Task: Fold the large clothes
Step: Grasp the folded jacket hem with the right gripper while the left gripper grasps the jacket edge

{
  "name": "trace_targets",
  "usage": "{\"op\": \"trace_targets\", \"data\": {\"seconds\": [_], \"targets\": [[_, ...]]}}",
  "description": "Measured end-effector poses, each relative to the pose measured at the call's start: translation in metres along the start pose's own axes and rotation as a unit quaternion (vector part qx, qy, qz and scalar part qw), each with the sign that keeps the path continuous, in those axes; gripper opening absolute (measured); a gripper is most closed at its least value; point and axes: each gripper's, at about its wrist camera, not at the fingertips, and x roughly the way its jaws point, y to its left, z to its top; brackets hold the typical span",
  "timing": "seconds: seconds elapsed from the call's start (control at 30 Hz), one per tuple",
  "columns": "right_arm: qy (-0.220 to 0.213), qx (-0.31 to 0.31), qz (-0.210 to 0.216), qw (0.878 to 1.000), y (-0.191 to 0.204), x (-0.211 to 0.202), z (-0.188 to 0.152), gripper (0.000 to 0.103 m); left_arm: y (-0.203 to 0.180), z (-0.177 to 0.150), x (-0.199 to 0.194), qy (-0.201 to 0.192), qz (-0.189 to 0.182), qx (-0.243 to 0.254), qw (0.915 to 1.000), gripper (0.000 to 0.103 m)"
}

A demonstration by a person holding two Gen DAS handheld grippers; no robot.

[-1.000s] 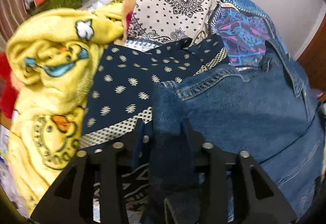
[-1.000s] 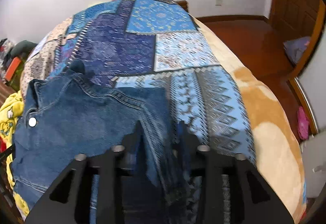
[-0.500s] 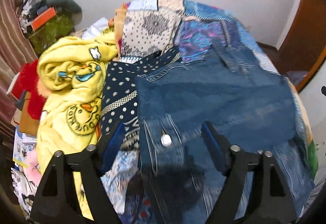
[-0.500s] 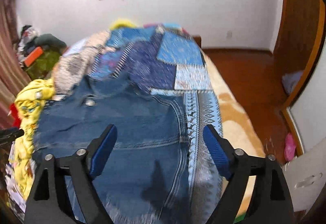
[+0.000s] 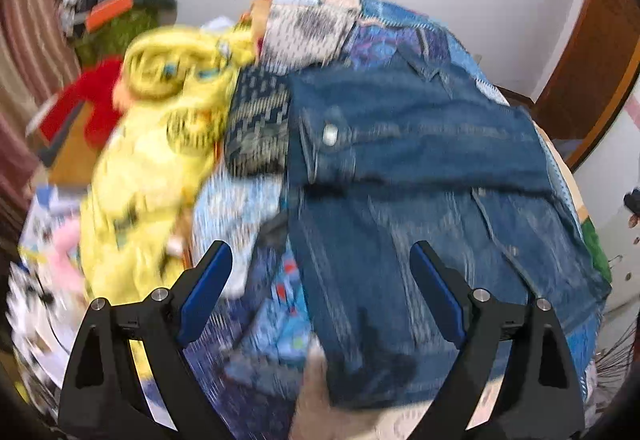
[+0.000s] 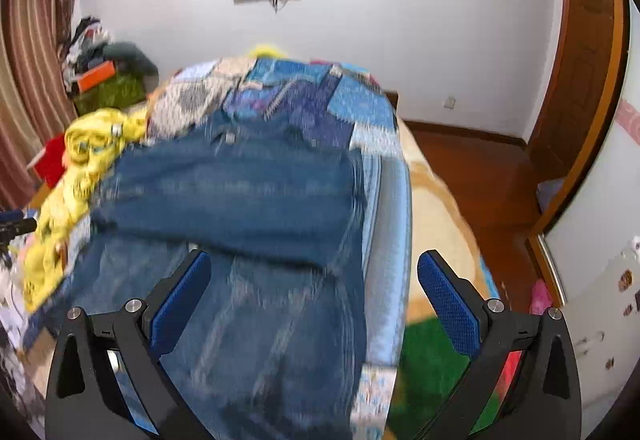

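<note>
**Both tongs open above a half-folded denim jacket**

Left tongs (image 5: 322,268) and right tongs (image 6: 314,276) are both spread wide and grasp nothing; each pair of blue pads hangs in the air over the near part of the denim jacket (image 5: 420,167).

That jacket lies on the patterned bedspread (image 6: 340,103), which covers the bed. One flap of denim is laid across the jacket's upper half, its lower edge making a dark crosswise line; a metal button (image 5: 330,133) shows near the jacket's left edge. Below that line the denim runs on toward both cameras, so the jacket's long axis points away from the tongs, toward the far wall.

Just left of the jacket sits a dark dotted cloth (image 5: 258,127), and farther left a heap of yellow blanket (image 5: 160,143). To the jacket's right, the bedspread is bare up to the bed's edge.

The near hem sits closest to both tongs, left tongs over the jacket's left side, right tongs over its right. My guess is that the next fold takes that hem away from the cameras; blur hides the exact corners.
</note>
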Motion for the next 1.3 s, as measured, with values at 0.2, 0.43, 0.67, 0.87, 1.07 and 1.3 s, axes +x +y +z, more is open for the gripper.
{"op": "trace_targets", "data": {"seconds": [0.2,0.43,0.67,0.87,1.07,1.3], "targets": [[0.056,0.044,0.011,0.997,-0.011,0.004,-0.042,0.103,0.011,-0.058,0.019,0.057,-0.034,-0.051,0.9965,0.09],[0.124,0.131,0.044,0.983,-0.029,0.015,-0.09,0.103,0.004,-0.096,0.034,0.088,-0.087,-0.103,0.987,0.09],[0.128,0.174,0.079,0.973,-0.035,0.014,-0.105,0.102,0.001,-0.108,0.041,0.073,-0.114,-0.138,0.9812,0.065],[0.125,0.207,0.132,0.961,-0.04,0.017,-0.11,0.063,0.0,-0.101,0.035,0.054,-0.095,-0.123,0.9865,0.029],[0.116,0.219,0.124,0.961,-0.043,0.013,-0.106,0.025,0.0,-0.09,0.017,0.017,-0.097,-0.112,0.9889,0.014],[0.077,0.163,0.136,0.974,-0.036,0.004,-0.068,0.011,-0.006,-0.052,-0.007,-0.045,-0.104,-0.102,0.9883,0.011]]}}
